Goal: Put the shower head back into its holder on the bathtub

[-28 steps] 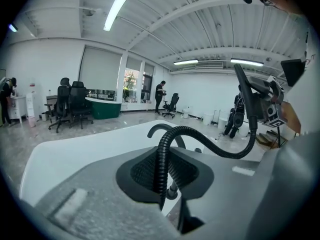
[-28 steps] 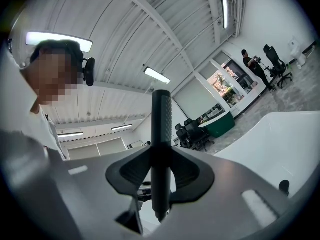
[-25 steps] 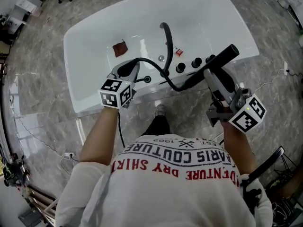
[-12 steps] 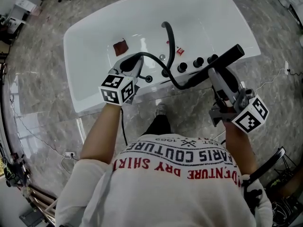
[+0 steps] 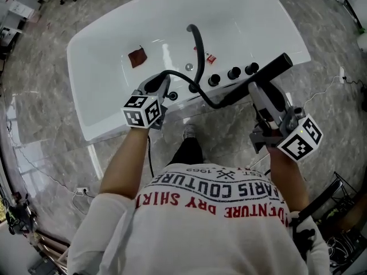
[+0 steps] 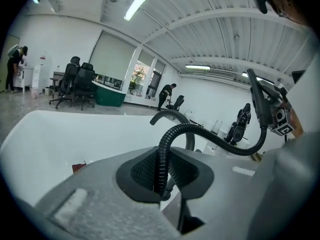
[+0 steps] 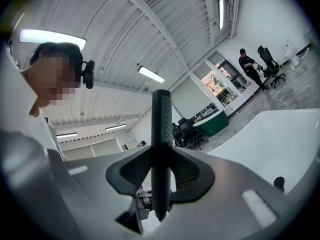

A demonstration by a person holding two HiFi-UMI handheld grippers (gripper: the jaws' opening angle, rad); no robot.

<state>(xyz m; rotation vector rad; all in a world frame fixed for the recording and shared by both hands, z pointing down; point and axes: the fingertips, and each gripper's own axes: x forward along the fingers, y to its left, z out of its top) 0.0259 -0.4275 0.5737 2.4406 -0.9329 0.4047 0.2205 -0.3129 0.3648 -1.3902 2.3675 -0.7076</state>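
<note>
The white bathtub [image 5: 103, 119] lies below me, with a small black holder ring [image 5: 172, 95] on its near rim. My left gripper [image 5: 155, 87] is shut on the black ribbed hose [image 5: 189, 82] just left of that ring. In the left gripper view the hose [image 6: 161, 159] runs up between the pads of the left gripper [image 6: 162, 184]. My right gripper [image 5: 259, 91] is shut on the black stick-shaped shower head [image 5: 269, 70], held level beyond the tub's near right edge. The shower head's handle [image 7: 161, 134] stands upright between the pads of the right gripper [image 7: 160, 181].
A black curved spout [image 5: 196, 39] and three black knobs [image 5: 233, 73] sit on the tub rim between the grippers. A dark red patch [image 5: 136, 57] and a small red tag [image 5: 211, 58] lie in the basin. Marble floor [image 5: 46, 107] surrounds the tub; a person's shoe [image 5: 189, 133] is by it.
My left gripper has sunk with the hose toward the tub rim beside the holder ring. The right gripper and shower head have hardly moved.
</note>
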